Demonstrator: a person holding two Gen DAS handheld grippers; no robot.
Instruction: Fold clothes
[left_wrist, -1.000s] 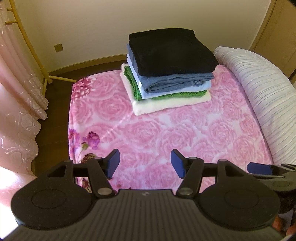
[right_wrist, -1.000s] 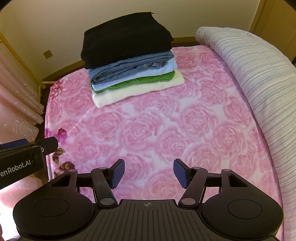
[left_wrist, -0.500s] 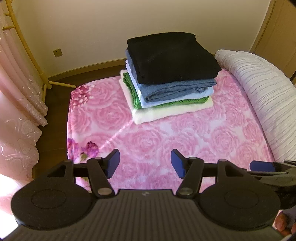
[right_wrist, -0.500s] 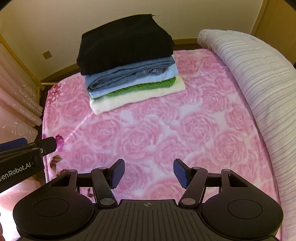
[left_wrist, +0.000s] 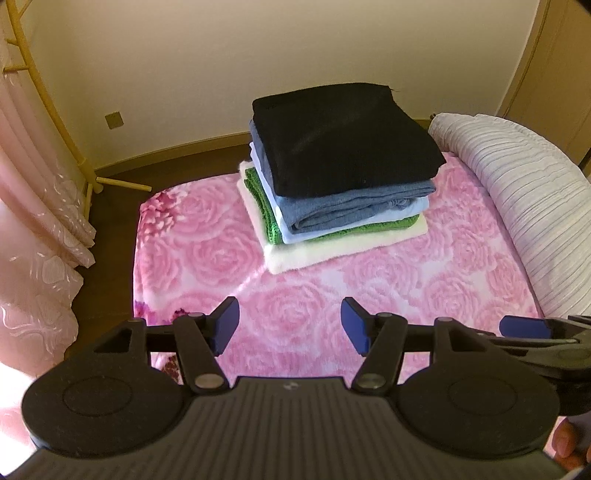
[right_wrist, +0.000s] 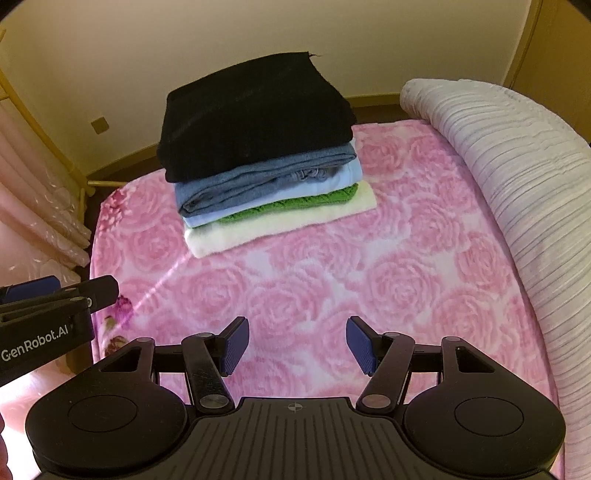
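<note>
Stack of folded clothes (left_wrist: 340, 184) on a bed, resting on a pink rose-patterned blanket (left_wrist: 295, 302) toward its far end, near the wall. From top to bottom: black garment (left_wrist: 343, 144), grey-blue garment (left_wrist: 354, 206), pale blue garment (left_wrist: 413, 205), green knit (left_wrist: 269, 218), cream garment (left_wrist: 332, 251). Edges roughly aligned, cream layer sticking out widest at the bottom.

Left tool (left_wrist: 290, 325) low in the foreground above the near part of the blanket, blue-padded fingers spread wide, released, nothing between them, well apart from the stack. Right tool (right_wrist: 295, 345) alongside, likewise spread and empty above the blanket, also well short of the stack. Each tool partly visible at the edge of the other's view, side by side.

White ribbed bedding roll (right_wrist: 517, 177) along the right side of the bed, just beside the stack's right edge. Pink curtain (left_wrist: 33, 229) and a yellow rack (left_wrist: 55, 110) at left, beyond the bed's left edge. Cream wall (left_wrist: 258, 55) and brown floor (left_wrist: 110, 229) behind.
</note>
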